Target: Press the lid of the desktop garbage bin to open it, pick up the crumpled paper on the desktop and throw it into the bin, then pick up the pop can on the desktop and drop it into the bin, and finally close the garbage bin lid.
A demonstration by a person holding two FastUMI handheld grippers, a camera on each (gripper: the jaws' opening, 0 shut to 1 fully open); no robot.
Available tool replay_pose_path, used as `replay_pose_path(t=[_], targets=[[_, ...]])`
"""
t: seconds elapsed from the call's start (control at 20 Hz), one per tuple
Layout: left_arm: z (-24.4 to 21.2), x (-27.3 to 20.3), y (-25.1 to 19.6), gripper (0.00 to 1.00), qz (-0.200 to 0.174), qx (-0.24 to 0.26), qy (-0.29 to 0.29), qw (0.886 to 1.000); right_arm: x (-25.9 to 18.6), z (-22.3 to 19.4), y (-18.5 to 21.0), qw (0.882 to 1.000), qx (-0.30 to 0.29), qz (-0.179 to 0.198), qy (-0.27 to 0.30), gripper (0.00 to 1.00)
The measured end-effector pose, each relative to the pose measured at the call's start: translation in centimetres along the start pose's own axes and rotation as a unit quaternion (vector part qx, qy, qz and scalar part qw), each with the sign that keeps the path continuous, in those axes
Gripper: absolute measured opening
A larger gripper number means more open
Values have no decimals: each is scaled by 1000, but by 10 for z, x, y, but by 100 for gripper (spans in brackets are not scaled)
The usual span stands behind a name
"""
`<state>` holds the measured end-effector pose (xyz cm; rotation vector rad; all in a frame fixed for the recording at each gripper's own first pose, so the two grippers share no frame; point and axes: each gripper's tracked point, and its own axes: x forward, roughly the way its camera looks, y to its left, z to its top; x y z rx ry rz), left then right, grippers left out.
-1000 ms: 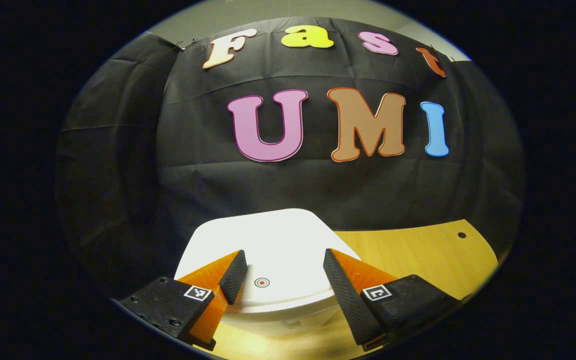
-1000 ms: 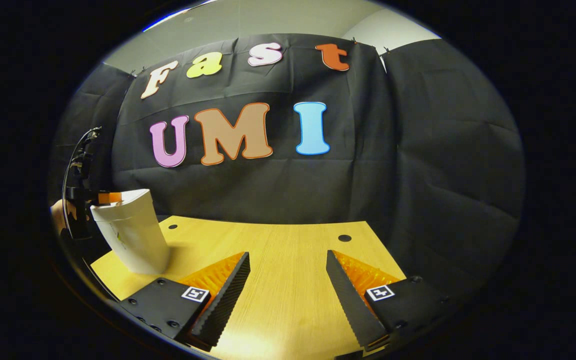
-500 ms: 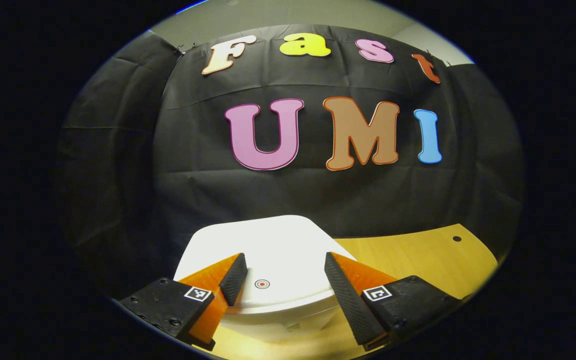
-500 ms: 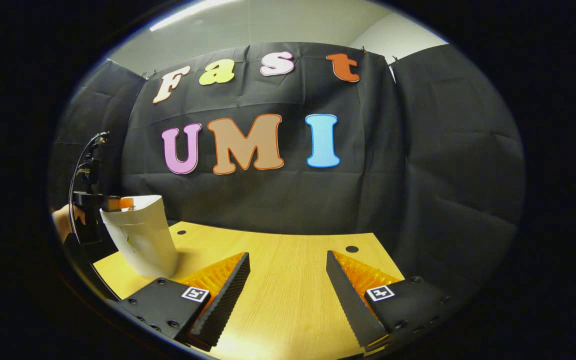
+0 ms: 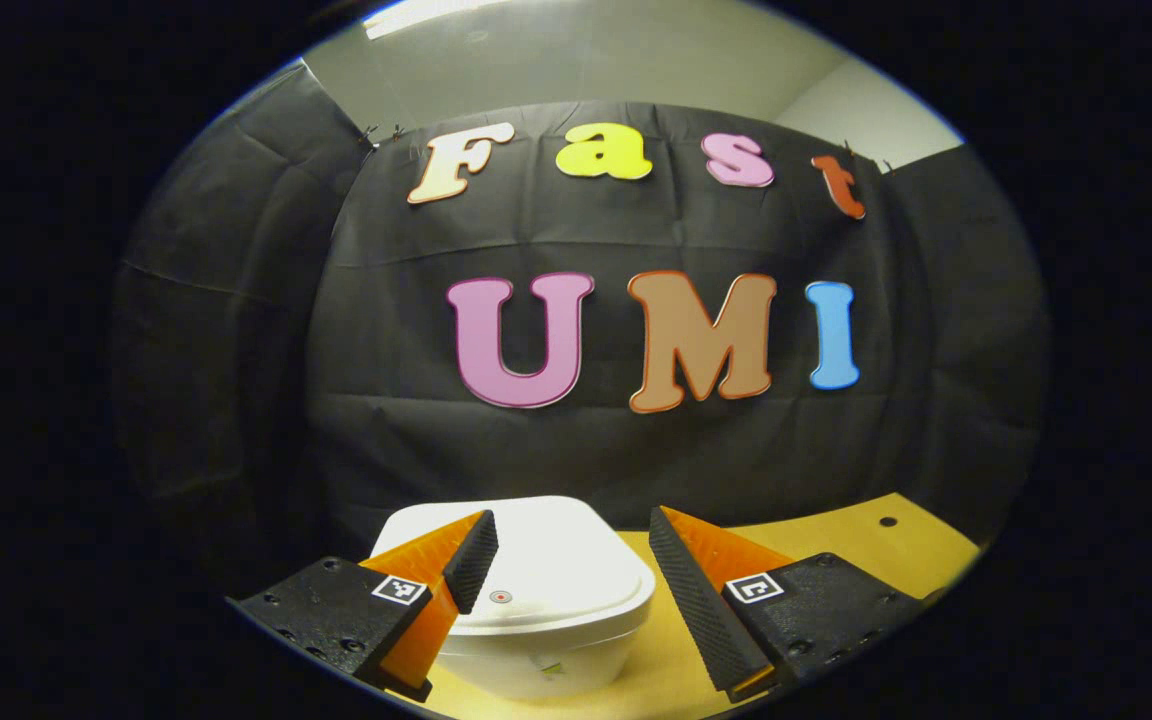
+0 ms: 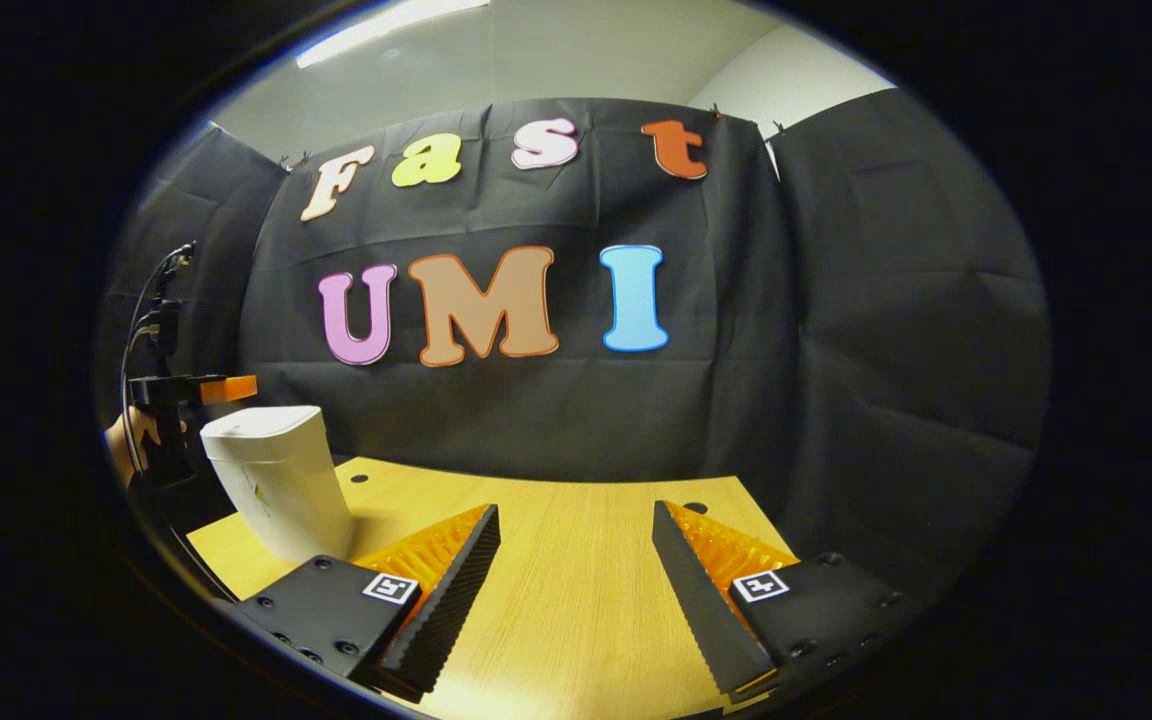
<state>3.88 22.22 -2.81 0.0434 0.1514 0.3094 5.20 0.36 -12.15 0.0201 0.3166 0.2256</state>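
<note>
The white garbage bin (image 5: pixel 536 620) stands on the wooden desktop (image 5: pixel 836 550) with its lid down; a small round mark (image 5: pixel 500 597) sits on the lid. My left gripper (image 5: pixel 571 560) hangs open above and a little in front of the lid, not touching it. In the right gripper view the same bin (image 6: pixel 281 480) stands at the left, and the left gripper (image 6: pixel 191 390), held by a hand (image 6: pixel 131 440), hovers just above its top. My right gripper (image 6: pixel 576 560) is open over bare desktop (image 6: pixel 576 600), with nothing between its fingers.
The black cloth wall closes off the back and both sides of the desk. Small dark holes (image 6: pixel 693 508) dot the desktop near its far edge. The desk's far right corner (image 5: pixel 936 545) lies close to the cloth.
My left gripper has lifted off the bin lid and now hovers above it; the bin looks smaller and lower in its view. The right gripper has tilted up slightly.
</note>
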Motion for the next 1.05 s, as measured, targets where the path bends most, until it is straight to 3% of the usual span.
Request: replay_pose_path(t=[0.25,0.5,1.05], targets=[[23,-41,-69,92,-49,-37,-36,997,-16,35,-16,998,16,-18,-52,98],[12,-83,-141,93,-79,-94,-44,991,-37,48,-32,996,15,-21,-88,98],[6,-107,-244,93,-151,-93,-33,984,-65,47,-61,995,7,-26,-99,97]])
